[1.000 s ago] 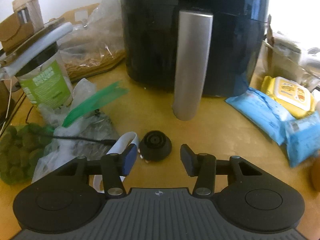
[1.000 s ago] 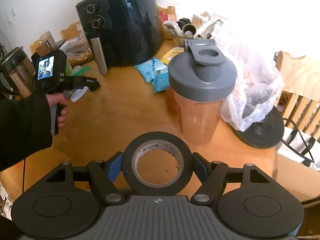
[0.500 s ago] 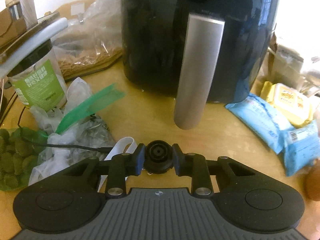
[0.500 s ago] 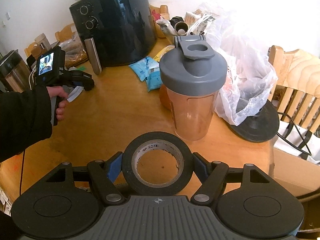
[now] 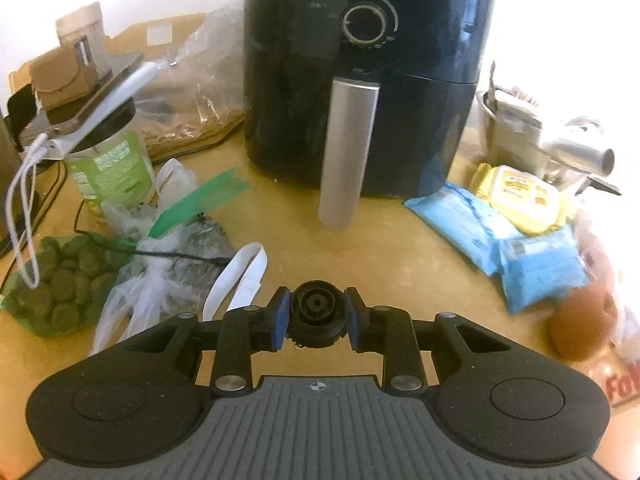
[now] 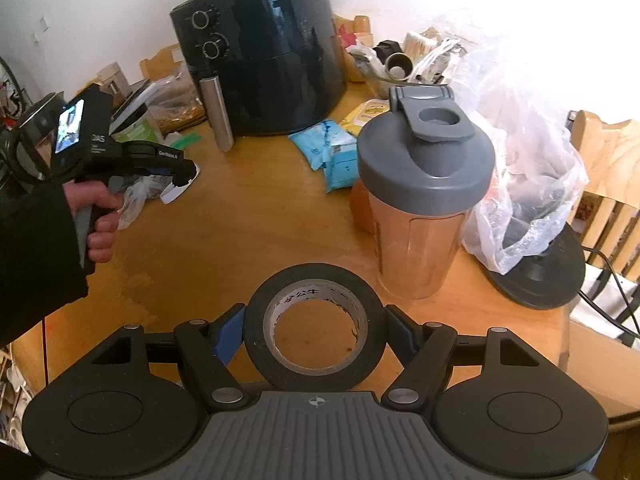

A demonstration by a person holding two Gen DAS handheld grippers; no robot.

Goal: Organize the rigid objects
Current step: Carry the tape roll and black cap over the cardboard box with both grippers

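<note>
My left gripper is shut on a small round black knob-like part and holds it above the wooden table, in front of the black air fryer. My right gripper is shut on a roll of black tape, held above the table's near side. The left gripper also shows in the right wrist view, held in a hand at the left.
A grey-lidded shaker bottle stands right of centre. Blue wipe packs and a yellow pack lie right of the fryer. Plastic bags, a green jar and a white strap crowd the left. A clear bag lies on a black disc.
My left gripper closed on the black part and has lifted it off the table, pulling back from the fryer. My right gripper keeps hold of the tape roll.
</note>
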